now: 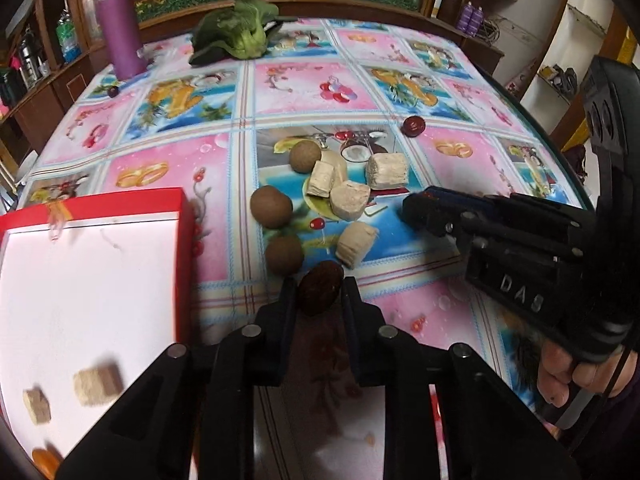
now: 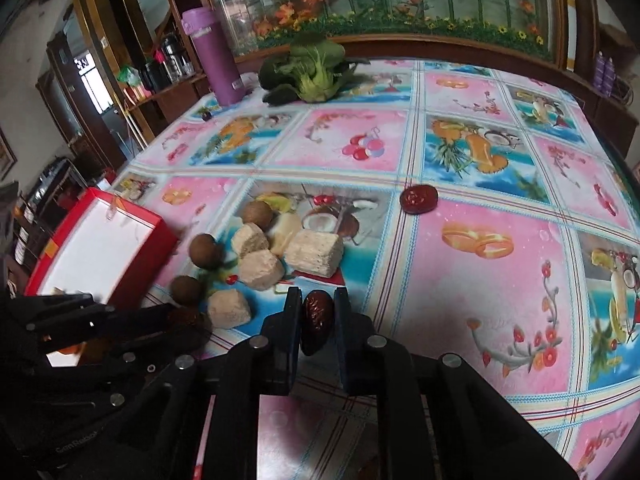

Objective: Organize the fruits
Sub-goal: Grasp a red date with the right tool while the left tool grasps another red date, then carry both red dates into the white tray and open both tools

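My left gripper (image 1: 319,286) is shut on a dark brown date (image 1: 320,294), low over the tablecloth and right of the red box (image 1: 120,200). In the right wrist view, my right gripper (image 2: 317,300) is shut on a glossy red-brown date (image 2: 318,320). The right gripper (image 1: 414,208) also shows from the side in the left view, beside a pile of beige cubes (image 1: 349,199). Three brown round fruits (image 1: 271,207) lie left of the cubes. A round dark-red fruit (image 2: 418,199) lies alone farther back. The white-lined box holds two beige cubes (image 1: 97,383) and something orange (image 1: 44,460).
A purple bottle (image 1: 118,20) and a leafy green vegetable (image 1: 236,32) stand at the far edge of the table. A small dark fruit (image 1: 113,91) lies near the bottle. A hand (image 1: 568,376) holds the right gripper's handle. Shelves surround the table.
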Demonstrator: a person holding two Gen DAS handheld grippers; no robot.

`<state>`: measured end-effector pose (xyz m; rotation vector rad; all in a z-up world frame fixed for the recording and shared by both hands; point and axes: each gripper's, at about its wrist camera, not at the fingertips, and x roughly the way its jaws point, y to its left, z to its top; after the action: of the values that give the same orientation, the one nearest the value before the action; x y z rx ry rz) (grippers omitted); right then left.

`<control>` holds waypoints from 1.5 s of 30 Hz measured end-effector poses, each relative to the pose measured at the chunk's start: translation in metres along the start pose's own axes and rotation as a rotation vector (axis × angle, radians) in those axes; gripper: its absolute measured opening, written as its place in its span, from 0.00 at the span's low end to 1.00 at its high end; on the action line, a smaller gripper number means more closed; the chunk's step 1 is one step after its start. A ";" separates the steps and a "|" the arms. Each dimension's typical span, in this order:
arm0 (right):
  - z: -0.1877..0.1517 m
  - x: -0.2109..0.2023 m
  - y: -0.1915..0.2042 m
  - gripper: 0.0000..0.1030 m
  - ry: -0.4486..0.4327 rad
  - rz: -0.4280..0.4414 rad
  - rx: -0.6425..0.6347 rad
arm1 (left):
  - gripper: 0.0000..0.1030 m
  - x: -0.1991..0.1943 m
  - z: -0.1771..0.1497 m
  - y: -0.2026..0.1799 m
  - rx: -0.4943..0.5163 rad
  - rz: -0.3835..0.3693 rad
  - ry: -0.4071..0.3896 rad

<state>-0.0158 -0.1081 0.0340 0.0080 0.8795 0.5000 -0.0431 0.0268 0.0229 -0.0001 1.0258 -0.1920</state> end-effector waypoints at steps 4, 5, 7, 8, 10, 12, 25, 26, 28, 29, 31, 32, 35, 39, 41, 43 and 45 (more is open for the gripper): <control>0.001 -0.015 0.008 0.14 -0.051 0.068 0.016 | 0.23 -0.030 -0.008 0.004 -0.014 0.041 -0.071; 0.001 -0.018 0.013 0.13 -0.062 0.086 0.017 | 0.23 -0.042 -0.012 0.007 -0.012 0.083 -0.106; 0.001 -0.024 0.026 0.13 -0.076 0.127 0.015 | 0.23 -0.058 -0.016 0.013 -0.017 0.136 -0.154; 0.001 -0.026 0.034 0.13 -0.082 0.149 0.013 | 0.23 -0.068 -0.019 0.020 -0.027 0.167 -0.179; 0.001 -0.027 0.053 0.13 -0.086 0.196 0.008 | 0.23 -0.083 -0.025 0.032 -0.046 0.225 -0.217; 0.002 -0.026 0.076 0.13 -0.088 0.237 -0.012 | 0.23 -0.095 -0.030 0.045 -0.061 0.272 -0.242; -0.007 -0.002 0.194 0.13 -0.023 0.309 -0.204 | 0.24 -0.128 -0.072 0.118 -0.182 0.436 -0.293; -0.008 0.000 0.198 0.13 -0.018 0.309 -0.212 | 0.24 -0.129 -0.074 0.121 -0.188 0.441 -0.295; -0.011 0.004 0.207 0.13 -0.006 0.309 -0.231 | 0.24 -0.131 -0.078 0.129 -0.200 0.445 -0.297; -0.013 0.006 0.210 0.13 0.000 0.307 -0.237 | 0.24 -0.131 -0.080 0.131 -0.205 0.447 -0.296; -0.015 0.010 0.216 0.13 0.011 0.301 -0.247 | 0.24 -0.130 -0.083 0.136 -0.214 0.449 -0.292; -0.016 0.013 0.218 0.13 0.019 0.300 -0.251 | 0.24 -0.130 -0.085 0.138 -0.218 0.448 -0.290; -0.019 0.016 0.222 0.13 0.033 0.288 -0.257 | 0.24 -0.128 -0.089 0.142 -0.227 0.451 -0.282; -0.023 0.023 0.225 0.13 0.057 0.280 -0.254 | 0.24 -0.122 -0.093 0.149 -0.242 0.453 -0.264; -0.023 0.023 0.226 0.13 0.057 0.280 -0.256 | 0.24 -0.120 -0.095 0.152 -0.247 0.456 -0.257; -0.024 0.023 0.228 0.13 0.055 0.275 -0.264 | 0.24 -0.118 -0.096 0.154 -0.253 0.458 -0.250; -0.025 0.024 0.228 0.14 0.063 0.278 -0.261 | 0.24 -0.116 -0.098 0.155 -0.255 0.463 -0.243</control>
<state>-0.1165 0.0991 0.0483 -0.1257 0.8734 0.8765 -0.1599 0.2070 0.0571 -0.0166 0.7771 0.3536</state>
